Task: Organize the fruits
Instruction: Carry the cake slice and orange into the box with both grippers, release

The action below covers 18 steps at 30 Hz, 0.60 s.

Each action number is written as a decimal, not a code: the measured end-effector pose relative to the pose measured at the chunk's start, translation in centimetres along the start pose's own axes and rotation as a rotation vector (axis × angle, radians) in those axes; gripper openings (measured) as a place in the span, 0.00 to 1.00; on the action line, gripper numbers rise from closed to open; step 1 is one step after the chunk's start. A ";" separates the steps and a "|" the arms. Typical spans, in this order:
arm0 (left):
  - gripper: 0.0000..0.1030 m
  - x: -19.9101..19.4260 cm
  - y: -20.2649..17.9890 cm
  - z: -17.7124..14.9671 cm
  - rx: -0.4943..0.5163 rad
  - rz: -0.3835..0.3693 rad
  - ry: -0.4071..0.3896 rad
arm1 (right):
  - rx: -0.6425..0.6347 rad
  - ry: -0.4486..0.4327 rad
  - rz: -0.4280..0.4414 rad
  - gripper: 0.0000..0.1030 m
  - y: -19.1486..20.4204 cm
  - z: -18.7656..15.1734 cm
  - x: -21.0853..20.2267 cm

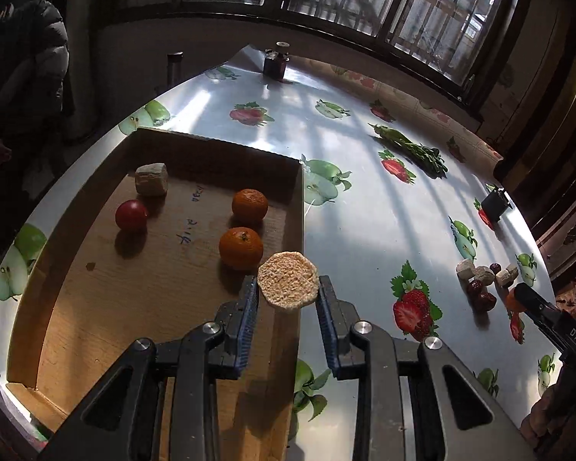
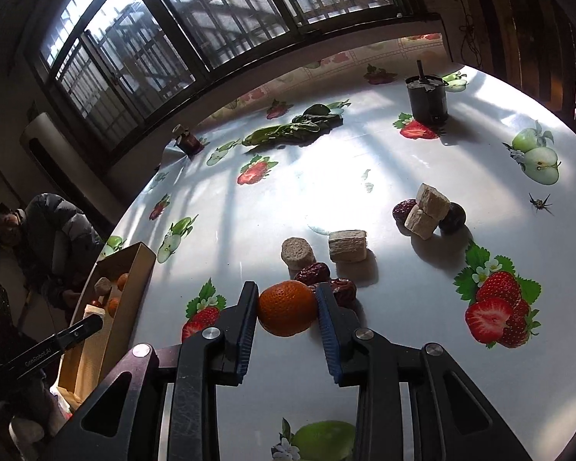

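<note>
In the left wrist view, the left gripper point(image 1: 288, 288) squeezes a round crumbly cake point(image 1: 288, 279) over the right edge of the cardboard box point(image 1: 96, 269), which holds two oranges point(image 1: 241, 247) and a tomato point(image 1: 131, 215). The box's near end is cut off.

In the right wrist view, the right gripper point(image 2: 287, 305) squeezes an orange point(image 2: 287, 308) above the bench point(image 2: 288, 176), partly hiding the red dates point(image 2: 313, 273) behind it.

Daylight through barred dark-framed windows point(image 2: 211, 19); bar shadows striping glossy white fruit-print tablecloth point(image 1: 364, 207), glare patch mid-table (right view). Room edges dim; strong fisheye bowing; focus sharp.
</note>
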State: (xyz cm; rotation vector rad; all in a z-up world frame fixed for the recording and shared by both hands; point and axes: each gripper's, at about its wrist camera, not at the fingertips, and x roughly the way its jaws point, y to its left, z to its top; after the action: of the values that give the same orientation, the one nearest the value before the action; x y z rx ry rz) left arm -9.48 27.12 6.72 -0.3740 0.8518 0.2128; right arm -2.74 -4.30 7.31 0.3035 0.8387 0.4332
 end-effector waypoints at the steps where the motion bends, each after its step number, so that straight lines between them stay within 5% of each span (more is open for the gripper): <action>1: 0.29 -0.1 1.5 0.2 -0.026 0.028 -0.004 | -0.031 0.005 0.016 0.32 1.9 0.0 0.3; 10: 0.29 1.7 9.8 2.0 -0.158 0.138 0.079 | -0.335 0.158 0.123 0.33 18.0 -3.0 8.1; 18: 0.29 3.4 12.0 2.8 -0.178 0.155 0.125 | -0.521 0.264 0.094 0.33 25.2 -6.6 15.1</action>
State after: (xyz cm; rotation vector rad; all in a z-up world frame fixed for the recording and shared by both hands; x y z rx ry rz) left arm -9.33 39.35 2.93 -0.4920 0.9895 0.4137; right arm -5.16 25.47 4.06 -0.2028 0.9359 0.7712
